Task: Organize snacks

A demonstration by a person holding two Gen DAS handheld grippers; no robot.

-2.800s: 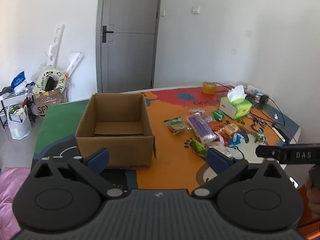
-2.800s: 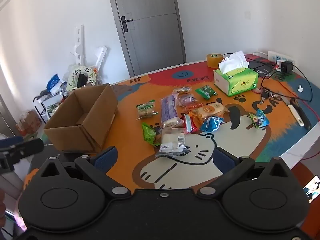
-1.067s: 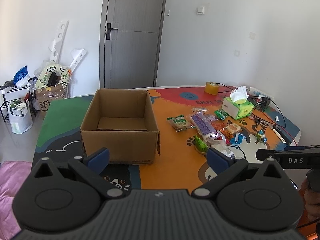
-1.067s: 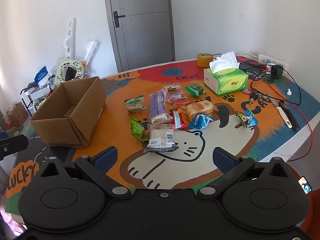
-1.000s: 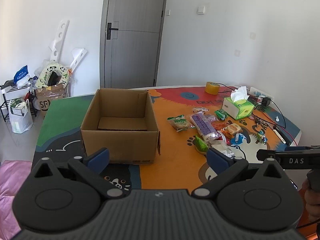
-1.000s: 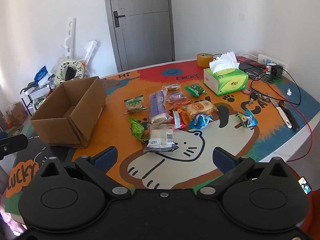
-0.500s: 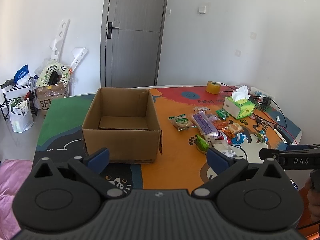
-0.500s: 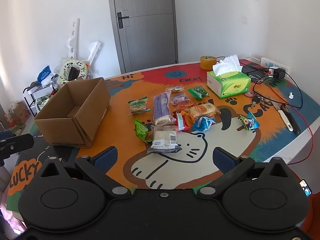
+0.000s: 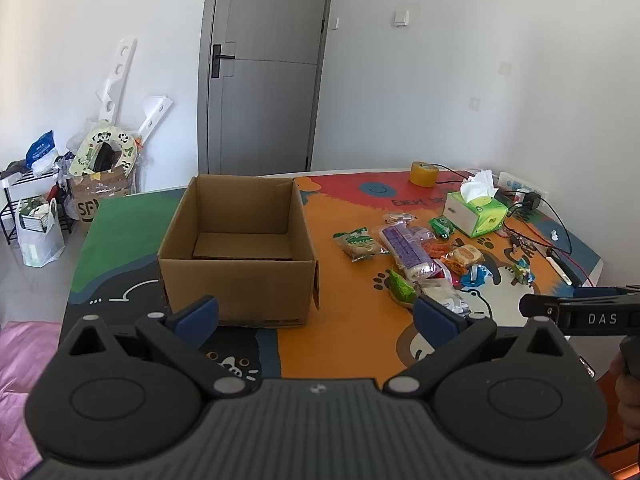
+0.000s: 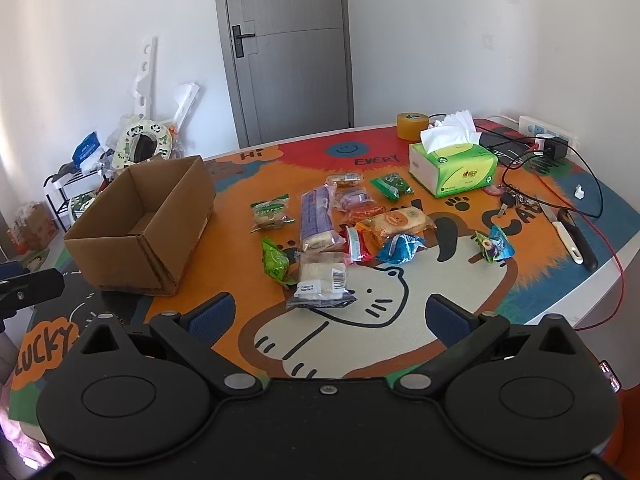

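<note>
From your left wrist camera, the left gripper (image 9: pixel 316 314) hangs with its jaws spread wide and nothing between them, back from the near edge of the table (image 9: pixel 120 240). The cardboard box (image 9: pixel 236 264) sits at about 11 o'clock from those jaws, open at the top, and only its bare cardboard floor shows: no snack is in it yet. The snacks (image 9: pixel 416 256) lie loose in a cluster at about 1 o'clock, to the right of the box and apart from it. At 3 o'clock you can see a finger of your right gripper poking in.

From your right wrist camera, the right gripper (image 10: pixel 330 316) is also wide open and empty, raised above the near part of the table. The clear-wrapped cake packet (image 10: pixel 322 278) lies just ahead at 12 o'clock, the nearest of the pile; a green packet (image 10: pixel 275 261) is touching or nearly touching its left side, and a long purple packet (image 10: pixel 317 219) lies beyond. The box stands at 10 o'clock, well apart from them. The tissue box (image 10: pixel 454 166) and tape roll (image 10: pixel 412 125) sit farther back at 1 o'clock.

By my reading you have not started sorting: every snack is left to move, presumably into the box.
</note>
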